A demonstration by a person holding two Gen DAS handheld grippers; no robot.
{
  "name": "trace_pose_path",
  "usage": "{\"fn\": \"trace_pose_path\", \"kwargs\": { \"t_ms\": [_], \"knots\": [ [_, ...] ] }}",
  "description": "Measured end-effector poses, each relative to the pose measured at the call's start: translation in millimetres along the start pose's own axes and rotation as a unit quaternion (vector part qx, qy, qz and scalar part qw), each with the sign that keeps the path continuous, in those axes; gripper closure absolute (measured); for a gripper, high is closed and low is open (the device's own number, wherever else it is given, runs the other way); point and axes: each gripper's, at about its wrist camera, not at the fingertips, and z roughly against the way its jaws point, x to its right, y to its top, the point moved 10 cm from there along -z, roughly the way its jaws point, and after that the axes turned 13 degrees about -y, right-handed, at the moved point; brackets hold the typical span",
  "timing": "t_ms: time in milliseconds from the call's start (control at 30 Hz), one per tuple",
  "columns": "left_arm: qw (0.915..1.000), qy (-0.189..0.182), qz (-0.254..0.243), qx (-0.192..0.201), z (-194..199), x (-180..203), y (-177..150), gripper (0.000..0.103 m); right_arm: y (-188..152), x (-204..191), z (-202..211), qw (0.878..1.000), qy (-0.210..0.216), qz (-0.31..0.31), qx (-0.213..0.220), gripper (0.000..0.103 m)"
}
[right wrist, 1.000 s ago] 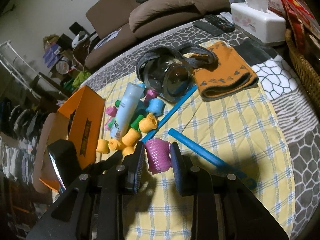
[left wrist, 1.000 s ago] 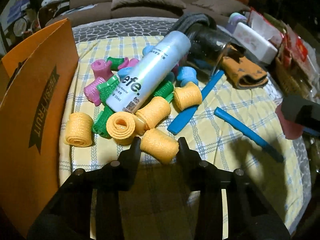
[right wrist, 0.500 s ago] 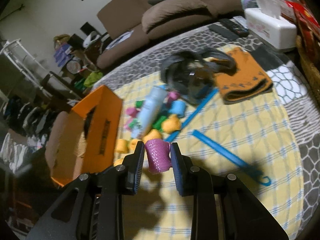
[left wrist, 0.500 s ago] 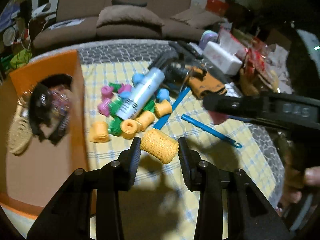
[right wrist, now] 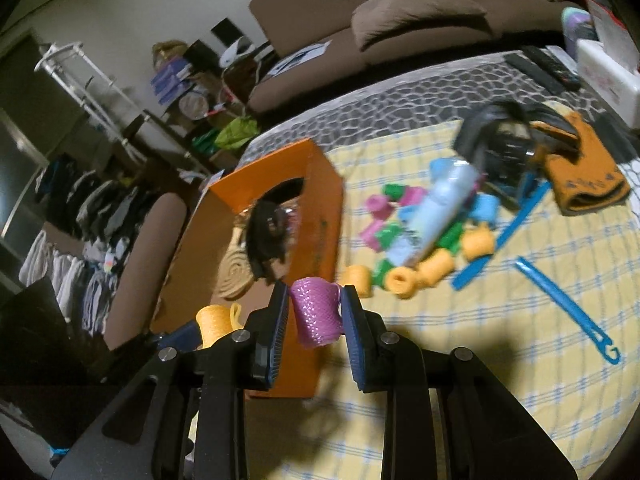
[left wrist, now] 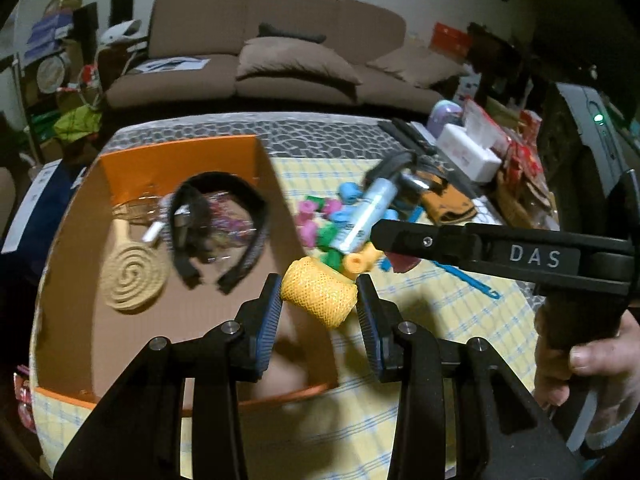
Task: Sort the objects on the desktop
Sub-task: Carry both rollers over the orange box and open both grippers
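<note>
My left gripper (left wrist: pixel 319 304) is shut on a yellow mesh hair roller (left wrist: pixel 319 297), held in the air over the right wall of the open orange box (left wrist: pixel 180 158). My right gripper (right wrist: pixel 315 309) is shut on a purple mesh hair roller (right wrist: pixel 317 310), hanging beside the near corner of the orange box (right wrist: pixel 320 184). In the left wrist view the right gripper's arm (left wrist: pixel 500 254) crosses from the right, with a hand (left wrist: pixel 596 364) on its handle. In the right wrist view the yellow roller (right wrist: pixel 214 323) shows low at the left. A pile of coloured rollers (right wrist: pixel 404 236) and a white spray bottle (right wrist: pixel 436 216) lies on the yellow checked cloth (right wrist: pixel 500 340).
The box holds a black headband (left wrist: pixel 224 224), a spiral woven paddle (left wrist: pixel 132 276) and small clutter. Two blue combs (right wrist: pixel 560 300), a dark glass jar (right wrist: pixel 504 148) and an orange folded cloth (right wrist: pixel 584 176) lie beyond the pile. A tissue box (left wrist: pixel 468 152) and a sofa (left wrist: pixel 280 60) stand farther back.
Both grippers have risen from the roller pile and swung left toward the orange box, each still holding its roller. The box's inside has come into view.
</note>
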Motion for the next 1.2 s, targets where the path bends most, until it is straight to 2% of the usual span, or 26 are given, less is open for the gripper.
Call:
{"fn": "trace_pose_path", "kwargs": {
  "t_ms": [300, 500, 767, 867, 1000, 1067, 1100, 1133, 1167, 1200],
  "knots": [
    [0.9991, 0.02, 0.037, 0.009, 15.5, -55.1, -12.6, 0.068, -8.0, -53.9, -24.1, 0.999, 0.003, 0.032, -0.011, 0.076],
    [0.9972, 0.026, 0.069, 0.001, 15.8, -88.0, -22.8, 0.068, -19.6, -70.3, -51.2, 0.998, -0.02, 0.058, -0.027, 0.076],
    [0.995, 0.034, 0.093, -0.016, 10.6, -107.2, -34.6, 0.068, -28.6, -80.3, -75.3, 0.994, -0.053, 0.088, -0.035, 0.076],
    [0.9952, 0.032, 0.091, -0.017, 11.9, -105.3, -35.2, 0.065, -31.0, -82.1, -78.3, 0.993, -0.056, 0.094, -0.039, 0.075],
    [0.9956, 0.025, 0.088, -0.016, 15.8, -100.1, -34.9, 0.057, -32.2, -81.6, -76.5, 0.993, -0.061, 0.098, -0.038, 0.074],
    [0.9958, 0.028, 0.086, -0.013, 19.1, -99.0, -33.7, 0.049, -32.0, -80.7, -74.1, 0.993, -0.062, 0.099, -0.036, 0.072],
    [0.9959, 0.03, 0.085, -0.009, 21.3, -98.4, -32.2, 0.041, -31.5, -80.0, -72.2, 0.992, -0.064, 0.099, -0.034, 0.071],
    [0.996, 0.036, 0.082, -0.004, 24.1, -98.8, -30.1, 0.032, -30.7, -80.0, -70.4, 0.992, -0.065, 0.1, -0.031, 0.065],
    [0.9959, 0.044, 0.079, 0.001, 27.2, -100.2, -28.4, 0.028, -29.8, -79.4, -67.8, 0.992, -0.067, 0.101, -0.027, 0.056],
    [0.9958, 0.052, 0.075, 0.005, 30.0, -101.8, -26.3, 0.021, -27.8, -78.2, -64.8, 0.992, -0.071, 0.102, -0.022, 0.053]
  ]
}}
